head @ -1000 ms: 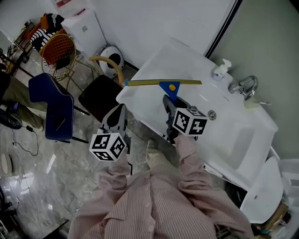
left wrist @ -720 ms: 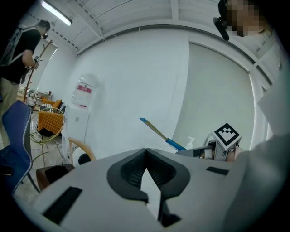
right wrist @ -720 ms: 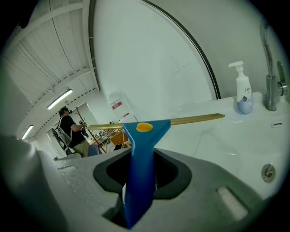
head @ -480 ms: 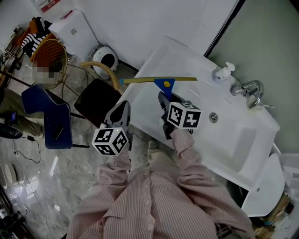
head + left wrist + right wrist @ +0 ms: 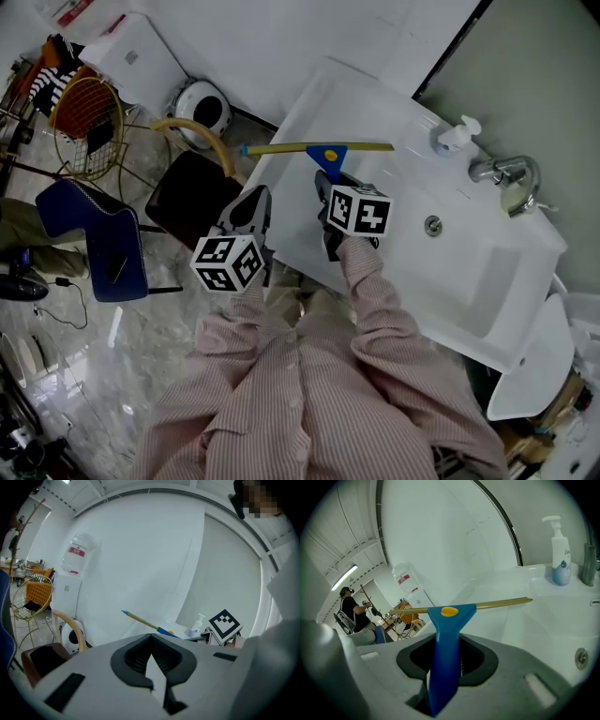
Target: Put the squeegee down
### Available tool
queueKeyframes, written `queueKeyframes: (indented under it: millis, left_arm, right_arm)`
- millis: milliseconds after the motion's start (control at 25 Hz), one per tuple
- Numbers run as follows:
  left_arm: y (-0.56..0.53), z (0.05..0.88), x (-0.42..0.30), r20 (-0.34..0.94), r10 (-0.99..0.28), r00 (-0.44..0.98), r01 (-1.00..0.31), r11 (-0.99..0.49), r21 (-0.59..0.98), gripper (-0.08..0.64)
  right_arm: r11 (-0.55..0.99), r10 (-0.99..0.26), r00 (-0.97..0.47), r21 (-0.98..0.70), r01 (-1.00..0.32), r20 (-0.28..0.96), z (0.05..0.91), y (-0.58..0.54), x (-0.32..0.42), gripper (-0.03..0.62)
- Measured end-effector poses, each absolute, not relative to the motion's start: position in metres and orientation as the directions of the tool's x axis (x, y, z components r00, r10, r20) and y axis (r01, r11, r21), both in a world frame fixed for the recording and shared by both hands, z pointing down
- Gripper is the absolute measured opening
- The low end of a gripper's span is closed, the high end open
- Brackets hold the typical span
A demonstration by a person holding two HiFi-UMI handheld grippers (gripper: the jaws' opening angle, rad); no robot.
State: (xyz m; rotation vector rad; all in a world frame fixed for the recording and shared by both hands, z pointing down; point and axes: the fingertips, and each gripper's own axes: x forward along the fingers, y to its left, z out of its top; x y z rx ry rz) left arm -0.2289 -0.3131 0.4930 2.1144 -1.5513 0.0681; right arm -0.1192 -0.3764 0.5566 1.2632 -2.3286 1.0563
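Squeegee (image 5: 327,153) sits clamped by its blue handle in my right tongs (image 5: 324,180), jaws pressed on either side of it, its yellow blade lying crosswise just past the tips. It is over the left end of the white sink (image 5: 403,281), well apart from the soap bottle (image 5: 456,134); I cannot tell whether it touches. My left tongs (image 5: 251,201) are clenched on nothing, left of the squeegee.

My left tongs (image 5: 151,641) and right tongs (image 5: 443,645) are showing grey shells, black pads and black-and-white square markers. The squeegee (image 5: 447,620) is showing a blue handle, yellow button and olive-yellow blade. My sleeve (image 5: 375,300) is wearing fine pink stripes; the sink (image 5: 469,281) is gleaming white.
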Motion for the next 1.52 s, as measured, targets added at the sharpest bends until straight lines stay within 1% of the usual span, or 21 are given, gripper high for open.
queueKeyframes:
  millis: [360,760,1160,1280,1360,1520]
  left_arm:
    - [-0.332,0.519,-0.231,0.389,-0.843,0.372,-0.895,-0.214,0.391,0.002]
    - [-0.339,0.530,-0.230,0.404,-0.827,0.391,-0.886,-0.219,0.409,0.002]
    - [-0.342,0.533,-0.230,0.403,-0.820,0.407,-0.879,-0.231,0.418,0.002]
    - [-0.342,0.532,-0.231,0.402,-0.819,0.408,-0.878,-0.232,0.419,0.002]
    - [-0.342,0.532,-0.231,0.402,-0.819,0.410,-0.877,-0.233,0.420,0.002]
    - [-0.341,0.530,-0.231,0.399,-0.819,0.413,-0.876,-0.238,0.419,0.002]
  right_arm:
    - [0.307,-0.556,-0.510,-0.408,-0.860,0.657,0.593,-0.385,-0.128,0.116]
    - [0.288,-0.540,-0.439,-0.332,-0.898,0.718,0.607,-0.386,-0.130,0.116]
    - [0.281,-0.540,-0.398,-0.288,-0.916,0.742,0.608,-0.386,-0.131,0.116]
    - [0.293,-0.535,-0.417,-0.302,-0.907,0.735,0.607,-0.386,-0.134,0.117]
    - [0.302,-0.533,-0.429,-0.310,-0.901,0.729,0.607,-0.385,-0.138,0.135]
    - [0.304,-0.540,-0.418,-0.294,-0.906,0.731,0.606,-0.383,-0.139,0.144]
